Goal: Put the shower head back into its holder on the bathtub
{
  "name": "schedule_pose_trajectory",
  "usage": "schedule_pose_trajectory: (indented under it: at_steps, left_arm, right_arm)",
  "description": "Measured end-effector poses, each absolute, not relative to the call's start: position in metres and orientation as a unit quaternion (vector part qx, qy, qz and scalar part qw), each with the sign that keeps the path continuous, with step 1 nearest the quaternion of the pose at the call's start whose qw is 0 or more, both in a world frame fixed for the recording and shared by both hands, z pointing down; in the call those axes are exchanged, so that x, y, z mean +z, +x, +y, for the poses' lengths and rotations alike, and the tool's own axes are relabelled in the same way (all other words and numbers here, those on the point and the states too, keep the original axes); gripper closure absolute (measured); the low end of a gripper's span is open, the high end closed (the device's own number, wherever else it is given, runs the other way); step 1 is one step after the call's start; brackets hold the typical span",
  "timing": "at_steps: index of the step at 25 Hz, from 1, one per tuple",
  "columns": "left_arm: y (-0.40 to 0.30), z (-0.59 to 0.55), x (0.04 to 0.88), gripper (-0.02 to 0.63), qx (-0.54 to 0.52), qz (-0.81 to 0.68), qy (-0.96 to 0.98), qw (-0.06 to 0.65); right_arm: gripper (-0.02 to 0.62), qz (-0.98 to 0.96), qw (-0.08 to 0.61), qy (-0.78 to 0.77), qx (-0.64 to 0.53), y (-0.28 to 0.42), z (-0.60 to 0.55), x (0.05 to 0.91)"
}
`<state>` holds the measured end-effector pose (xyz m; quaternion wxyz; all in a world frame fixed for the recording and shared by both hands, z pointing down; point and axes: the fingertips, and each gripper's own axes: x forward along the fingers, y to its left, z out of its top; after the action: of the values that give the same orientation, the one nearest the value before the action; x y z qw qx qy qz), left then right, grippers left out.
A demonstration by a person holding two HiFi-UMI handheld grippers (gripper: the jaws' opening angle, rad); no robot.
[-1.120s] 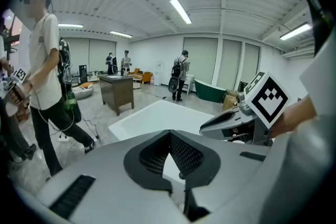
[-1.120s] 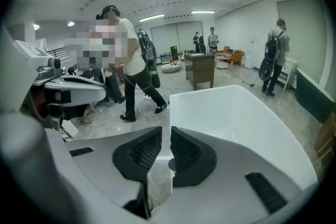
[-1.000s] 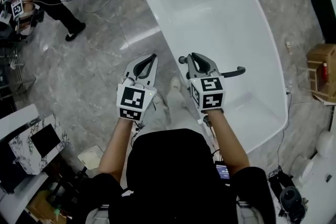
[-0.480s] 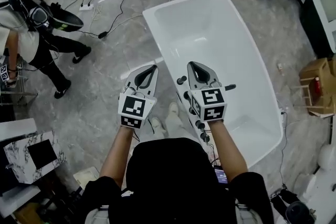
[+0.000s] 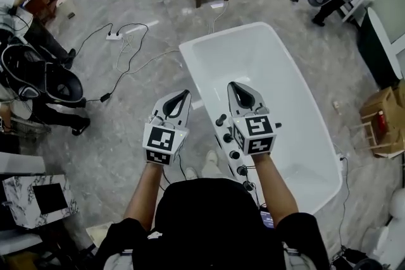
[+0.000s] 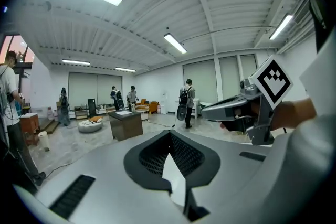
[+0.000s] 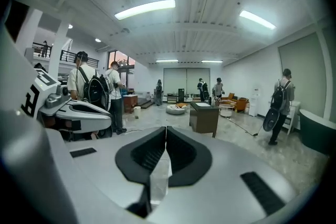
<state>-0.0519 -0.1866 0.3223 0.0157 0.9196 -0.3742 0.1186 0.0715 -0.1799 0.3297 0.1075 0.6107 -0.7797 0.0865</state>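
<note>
1. A white glossy oval bathtub stands on a grey marble floor, its near rim under the right gripper
2. The right gripper and the left gripper hang side by side, each with jaws together and nothing between them
3. The dark shower head shows only one end, right of the right gripper's cube and over the bathtub; whether it sits in its holder is hidden
</note>
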Motion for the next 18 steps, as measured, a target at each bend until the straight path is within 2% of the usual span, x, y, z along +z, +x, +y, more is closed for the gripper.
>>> schedule_pose_trajectory:
  at_steps: [9, 18]
  left_arm:
    - [-0.045, -0.182, 0.264, 0.592, 0.078, -0.374, 0.924, -0.023]
    - [-0.039, -0.176, 0.230, 0.592, 0.053, -0.360, 0.929, -0.067]
  right_arm:
    - [0.572, -0.788, 0.071, 0.611, 0.035, 0.070, -0.177, 0.265]
    - [0.572, -0.784, 0.054, 0.618, 0.003, 0.073, -0.172, 0.238]
